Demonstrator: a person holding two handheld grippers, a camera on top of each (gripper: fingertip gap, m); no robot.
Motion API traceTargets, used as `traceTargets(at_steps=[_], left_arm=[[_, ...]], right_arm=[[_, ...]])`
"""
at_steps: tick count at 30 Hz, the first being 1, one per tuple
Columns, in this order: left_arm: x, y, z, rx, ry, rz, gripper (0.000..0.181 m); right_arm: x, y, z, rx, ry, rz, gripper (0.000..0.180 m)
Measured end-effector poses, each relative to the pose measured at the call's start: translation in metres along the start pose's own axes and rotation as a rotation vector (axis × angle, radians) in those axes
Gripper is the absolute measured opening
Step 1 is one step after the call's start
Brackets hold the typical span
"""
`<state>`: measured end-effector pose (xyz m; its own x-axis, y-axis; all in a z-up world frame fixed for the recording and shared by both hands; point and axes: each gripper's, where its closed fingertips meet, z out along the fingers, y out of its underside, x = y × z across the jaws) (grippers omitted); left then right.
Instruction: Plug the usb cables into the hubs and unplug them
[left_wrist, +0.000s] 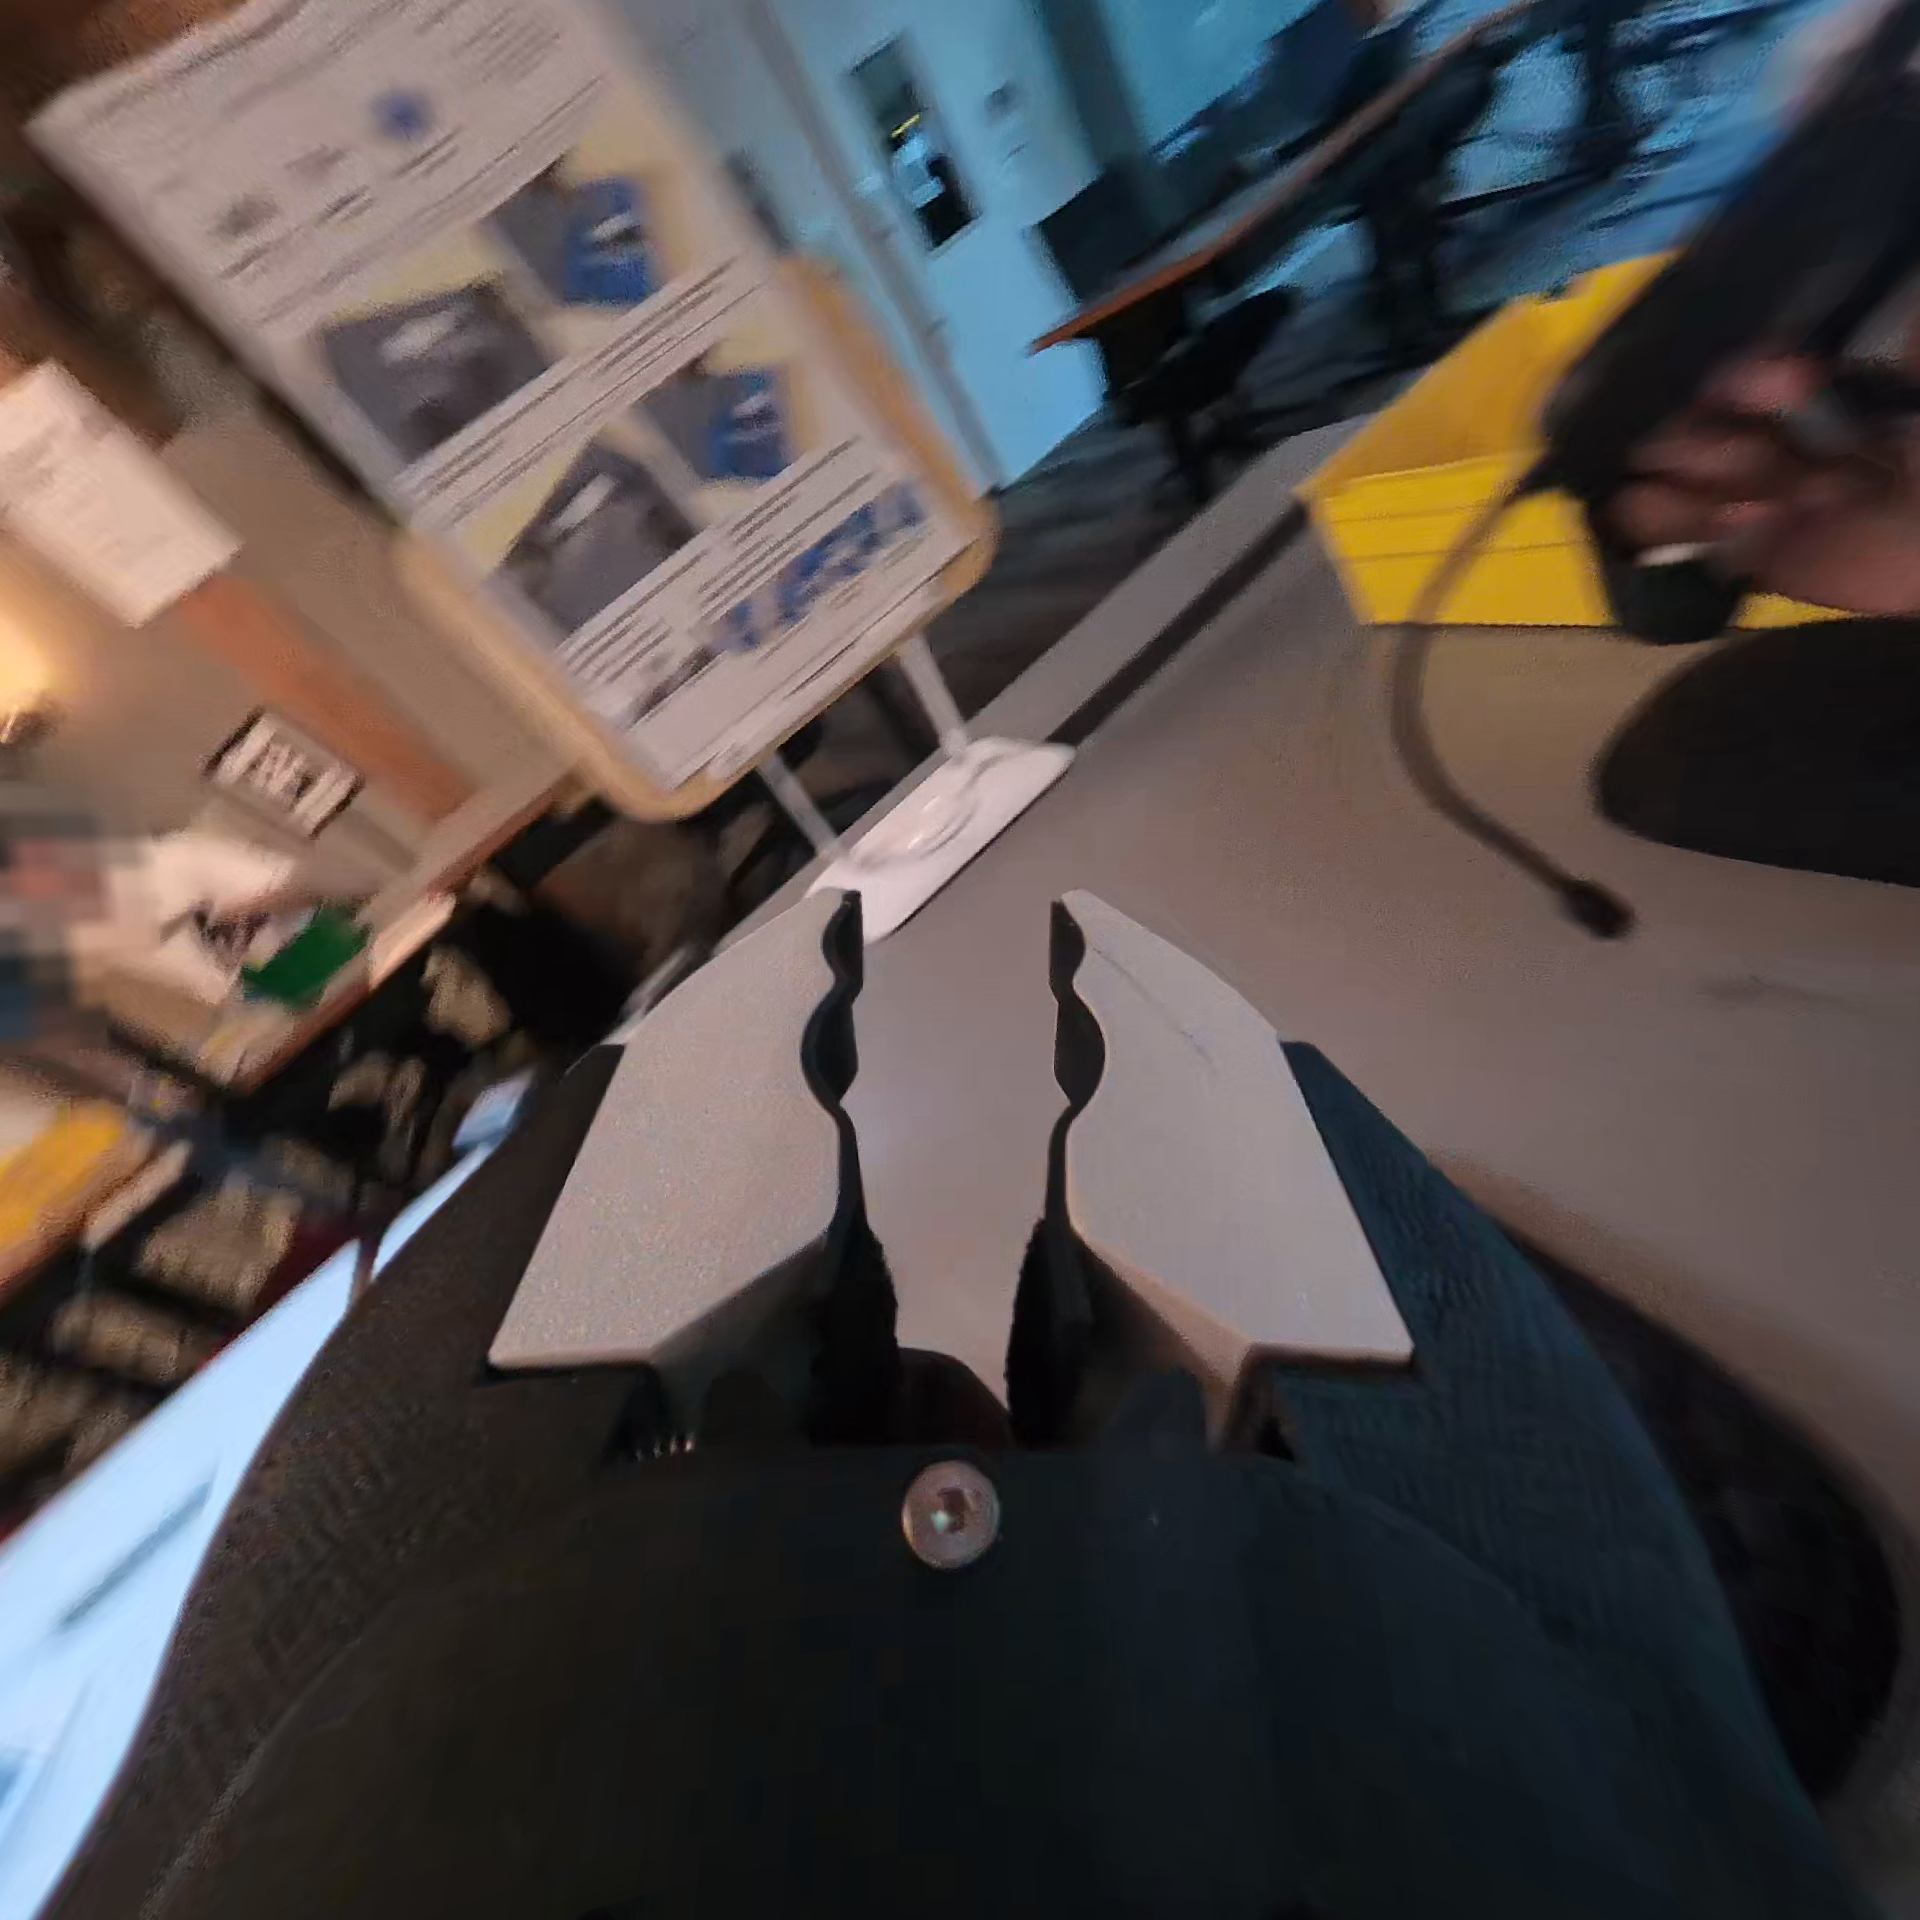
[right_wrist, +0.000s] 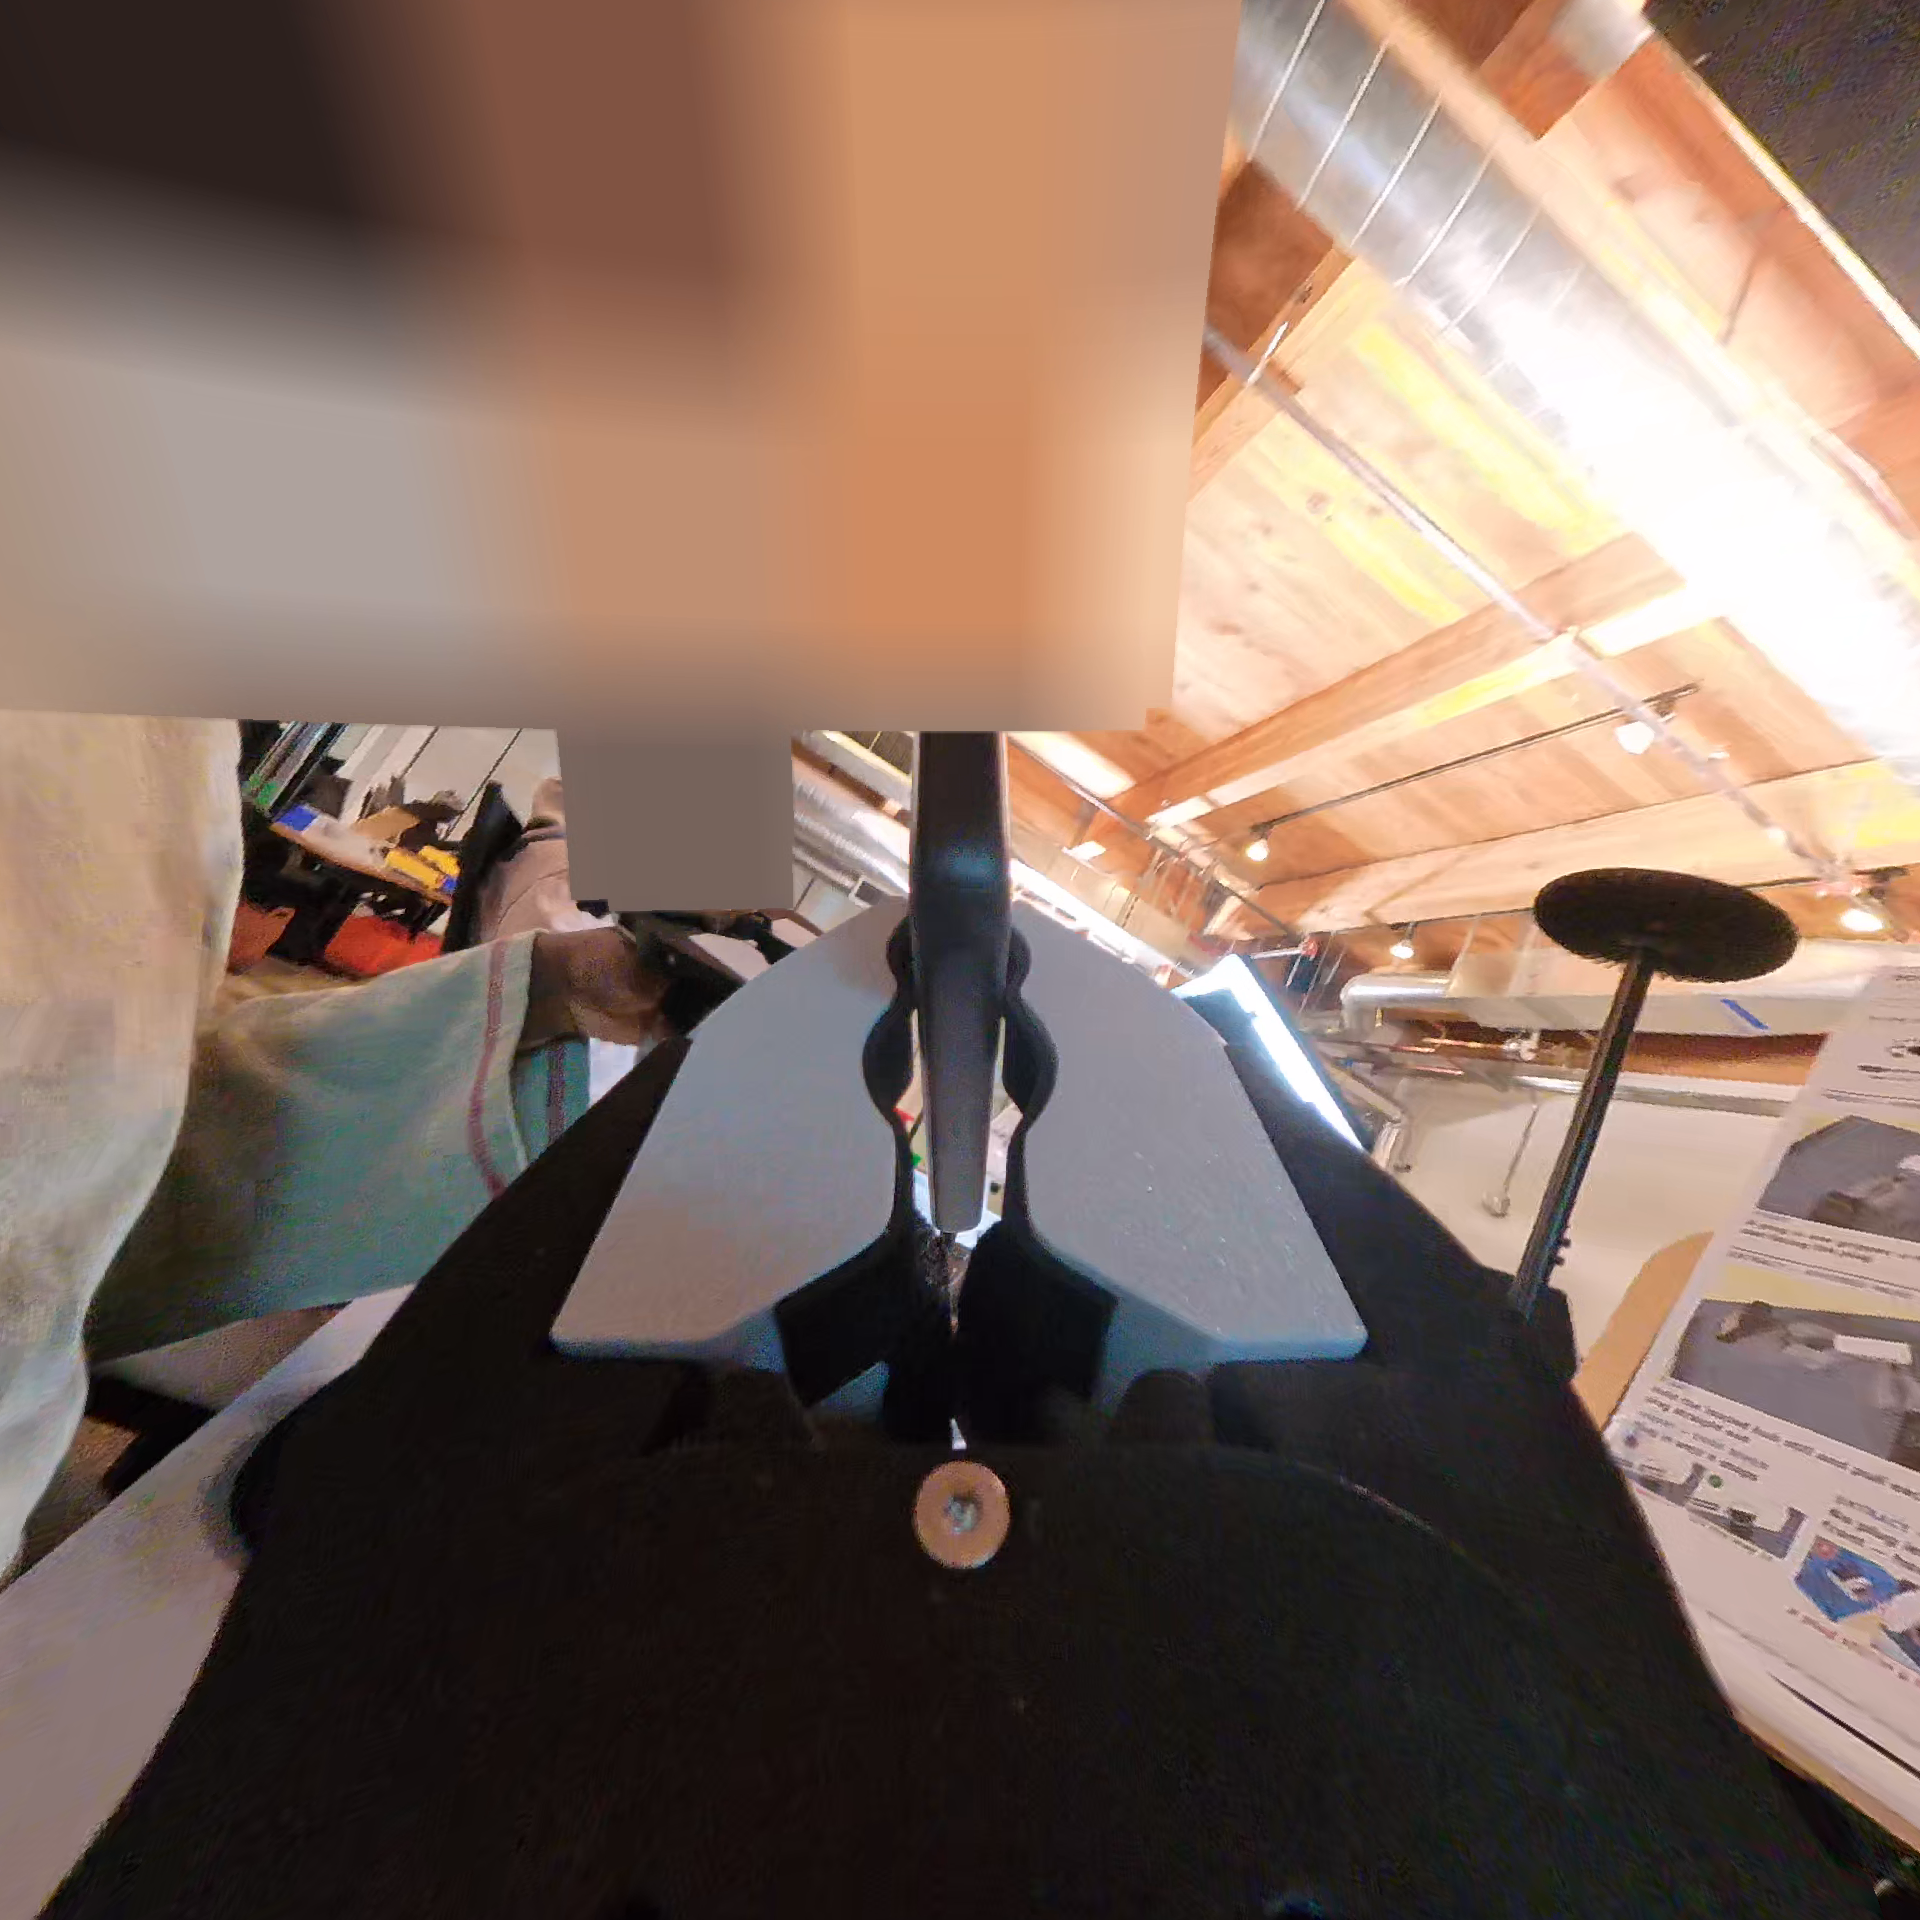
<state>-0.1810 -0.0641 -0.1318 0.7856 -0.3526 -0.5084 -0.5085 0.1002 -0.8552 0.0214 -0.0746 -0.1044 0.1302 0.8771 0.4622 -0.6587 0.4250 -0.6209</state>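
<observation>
Left gripper: jaws apart, nothing between them, held low over the grey table. Left wrist view is motion-blurred. Ahead of its fingertips sits a white flat base carrying a tilted instruction sheet in a stand. A yellow bin sits at the table's far right. A black cable curves down from the other gripper's side, its plug end resting on the table, well right of the left gripper.

Right gripper: jaws clamped on a dark slim hub, tilted up toward the wooden ceiling. The hub's silver end points back between the fingers. Cannot tell whether a cable is plugged in here. A black disc on a rod stands at right, beside printed sheets. A person's light sleeve shows at left.
</observation>
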Motion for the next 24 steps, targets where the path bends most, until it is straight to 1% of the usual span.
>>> traceTargets(at_steps=[2,3,4,6,7,8,10,11,15,19,22,24], left_arm=[[-0.046,0.025,-0.034,-0.086,-0.084,-0.155,0.036],[-0.065,0.047,-0.051,-0.154,-0.13,-0.237,0.036],[-0.082,0.073,-0.069,-0.254,-0.201,-0.302,0.036],[-0.119,0.124,-0.105,-0.446,-0.406,-0.36,0.036],[-0.13,0.142,-0.118,-0.505,-0.476,-0.4,0.036],[-0.132,0.155,-0.122,-0.529,-0.472,-0.465,0.036],[-0.119,0.171,-0.112,-0.536,-0.35,-0.583,0.037],[-0.115,0.181,-0.106,-0.566,-0.32,-0.605,0.038],[-0.101,0.224,-0.086,-0.774,-0.269,-0.582,0.041],[-0.087,0.236,-0.061,-0.852,-0.143,-0.537,0.041],[-0.097,0.247,-0.052,-0.919,-0.157,-0.548,0.042],[-0.099,0.244,-0.035,-0.88,-0.143,-0.593,0.042]], right_arm=[[0.002,-0.001,-0.002,-0.005,0.015,-0.015,0.012],[0.002,-0.001,-0.002,-0.009,0.017,-0.02,0.012],[0.002,-0.001,-0.002,-0.009,0.017,-0.019,0.012],[0.001,0.001,-0.001,-0.012,0.015,-0.006,0.012],[0.001,0.003,-0.001,-0.017,0.012,-0.002,0.012],[0.0,0.005,0.0,-0.027,0.011,-0.004,0.012],[0.0,0.009,0.001,-0.054,0.009,-0.013,0.012],[-0.001,0.011,0.002,-0.064,0.007,-0.017,0.012],[-0.002,0.013,0.003,-0.072,0.002,-0.008,0.012],[-0.002,0.013,0.003,-0.068,0.005,-0.005,0.012],[-0.001,0.014,0.003,-0.069,0.008,-0.002,0.012],[-0.002,0.014,0.003,-0.073,0.007,-0.003,0.012]])
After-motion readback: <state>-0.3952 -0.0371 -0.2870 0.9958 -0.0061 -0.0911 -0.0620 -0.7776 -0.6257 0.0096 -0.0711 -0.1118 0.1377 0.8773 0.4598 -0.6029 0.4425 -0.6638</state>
